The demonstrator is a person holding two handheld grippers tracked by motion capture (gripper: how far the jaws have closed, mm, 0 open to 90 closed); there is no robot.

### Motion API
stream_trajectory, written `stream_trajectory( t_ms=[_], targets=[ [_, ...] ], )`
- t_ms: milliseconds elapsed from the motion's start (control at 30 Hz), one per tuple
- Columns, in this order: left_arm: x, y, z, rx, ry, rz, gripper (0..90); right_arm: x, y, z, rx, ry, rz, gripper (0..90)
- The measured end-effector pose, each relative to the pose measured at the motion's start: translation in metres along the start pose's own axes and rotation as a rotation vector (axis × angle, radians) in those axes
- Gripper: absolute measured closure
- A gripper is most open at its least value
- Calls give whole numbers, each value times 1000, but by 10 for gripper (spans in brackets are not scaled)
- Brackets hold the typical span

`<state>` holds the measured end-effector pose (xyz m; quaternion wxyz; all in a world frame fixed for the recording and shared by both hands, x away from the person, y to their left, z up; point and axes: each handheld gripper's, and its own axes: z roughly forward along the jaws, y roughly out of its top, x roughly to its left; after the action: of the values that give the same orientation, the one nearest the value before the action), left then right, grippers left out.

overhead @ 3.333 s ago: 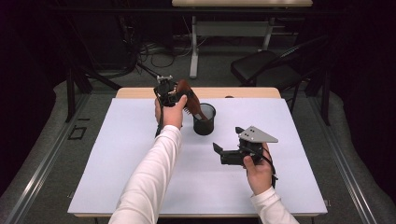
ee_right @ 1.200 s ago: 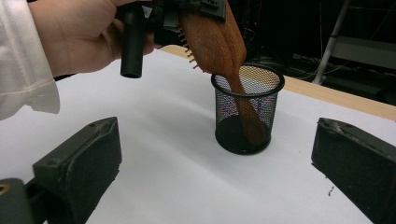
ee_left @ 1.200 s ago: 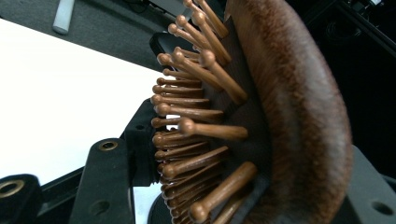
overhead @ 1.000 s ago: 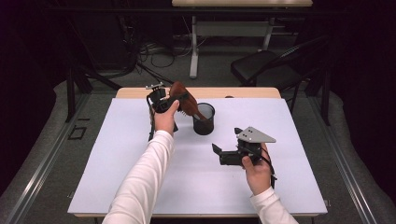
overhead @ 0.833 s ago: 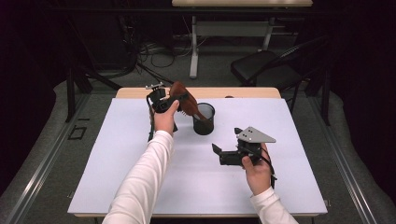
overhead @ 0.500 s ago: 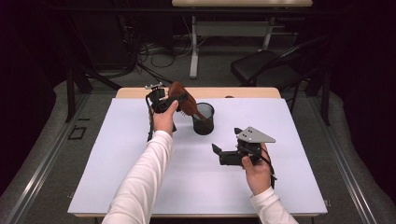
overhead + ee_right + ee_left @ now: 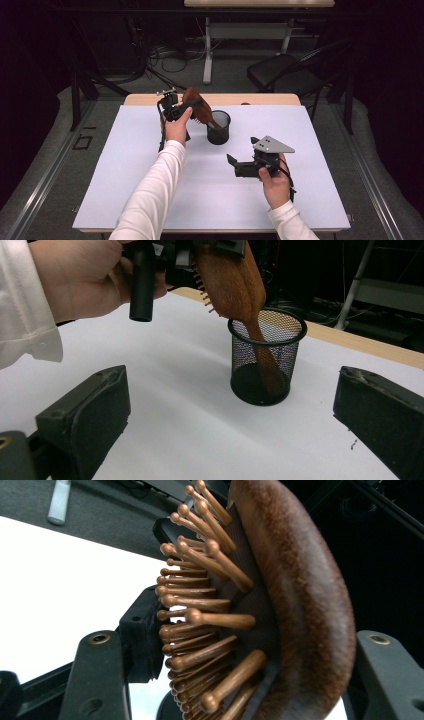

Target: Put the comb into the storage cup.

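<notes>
Big white-topped counter (image 7: 150, 190) w/ a bare wooden strip along the far edge, and near its back-centre sits the black wire-mesh cup (image 7: 218, 127), upright. Sticking out of it, tilted toward the person's left: the brown wooden paddle hairbrush (image 7: 196, 107) w/ round-tipped wooden bristles. Handle end is down inside the cup, touching the bottom by the look of the right gripper view (image 7: 267, 375); head is up and out over the rim.

Left hand-held gripper (image 7: 176, 106) is clamped on the brush head, one jaw against the smooth back, the other on the bristle side, bristles splayed between them in the left gripper view (image 7: 210, 630).

Step in hand, I'd say: settling the brush into the cup. To do it well: ease the handle fully down, lean it on the rim so the head rests, don't drag sideways. That cup is light mesh and could tip or skid. Only then part the jaws, slowly, and lift straight away so no bristle snags.

Left arm: white sleeve stretched long across the counter, hand raised above cup height, wrist cocked. Right hand-held gripper (image 7: 239, 166) rests low, nearer the person, well apart from the cup, jaws wide apart, holding nothing, pointed at it.
</notes>
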<state>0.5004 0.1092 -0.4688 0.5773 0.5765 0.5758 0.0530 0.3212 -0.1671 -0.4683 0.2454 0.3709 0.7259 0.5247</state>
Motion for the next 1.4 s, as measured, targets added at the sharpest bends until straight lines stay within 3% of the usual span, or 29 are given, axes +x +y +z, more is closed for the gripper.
stream_trajectory(
  t_ms=[533,800,900,1400],
  targets=[
    [-2,1,-1,3,9,12,330,0,0,0,0,-1,0,18],
    [-5,0,0,-10,11,46,267,0,0,0,2,-2,0,18],
    [-6,1,0,-13,10,42,243,0,0,0,2,-2,0,18],
    [-8,2,-4,-10,47,70,148,0,0,1,3,-2,-3,18]
  ],
)
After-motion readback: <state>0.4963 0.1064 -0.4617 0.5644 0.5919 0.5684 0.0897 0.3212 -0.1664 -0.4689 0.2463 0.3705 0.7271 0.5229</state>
